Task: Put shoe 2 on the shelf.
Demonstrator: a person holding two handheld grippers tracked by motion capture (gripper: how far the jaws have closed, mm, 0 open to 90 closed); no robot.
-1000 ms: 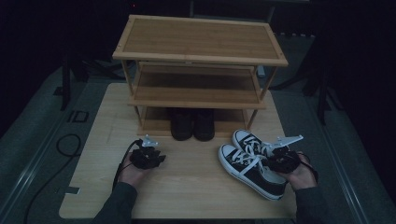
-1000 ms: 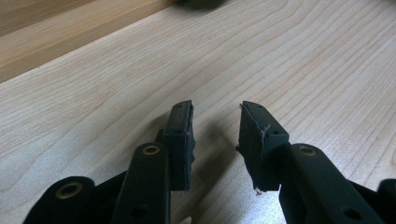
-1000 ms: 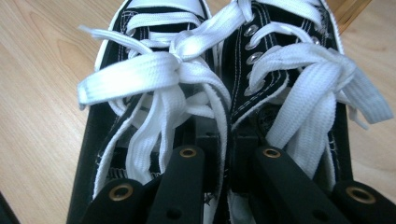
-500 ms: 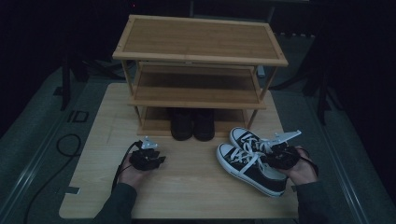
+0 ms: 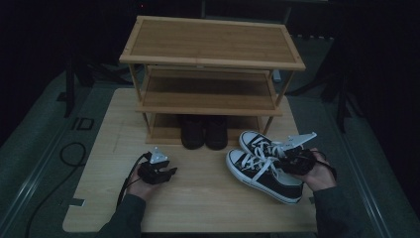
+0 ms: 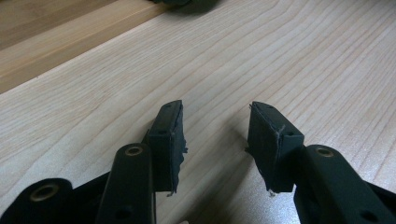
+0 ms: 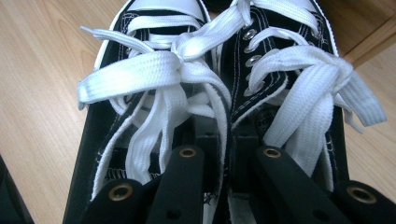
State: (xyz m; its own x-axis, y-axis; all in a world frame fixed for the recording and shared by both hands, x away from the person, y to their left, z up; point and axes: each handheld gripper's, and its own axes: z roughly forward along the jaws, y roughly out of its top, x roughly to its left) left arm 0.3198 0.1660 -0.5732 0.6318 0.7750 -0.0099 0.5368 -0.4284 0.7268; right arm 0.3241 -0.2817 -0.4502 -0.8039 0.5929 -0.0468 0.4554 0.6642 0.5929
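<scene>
A pair of black canvas sneakers (image 5: 262,168) with white laces and soles sits at the table's right, toes toward the rack. My right gripper (image 5: 289,161) is shut on them from the heel side. In the right gripper view one jaw reaches into each shoe, and my right gripper (image 7: 223,135) pinches the two inner collars of the sneakers (image 7: 154,70) together. My left gripper (image 5: 163,173) hovers low over the left of the table. Its jaws have just been opening, and my left gripper (image 6: 215,109) has nothing but bare wood between its pads.
A three-shelf bamboo shoe rack (image 5: 208,59) stands at the back of the wooden table (image 5: 198,203). A pair of dark boots (image 5: 204,131) sits on its bottom level. A black cable (image 5: 74,153) lies on the floor at the left.
The right hand has risen a little and edged toward the rack with the sneakers in its grip. The left hand has stayed about where it was.
</scene>
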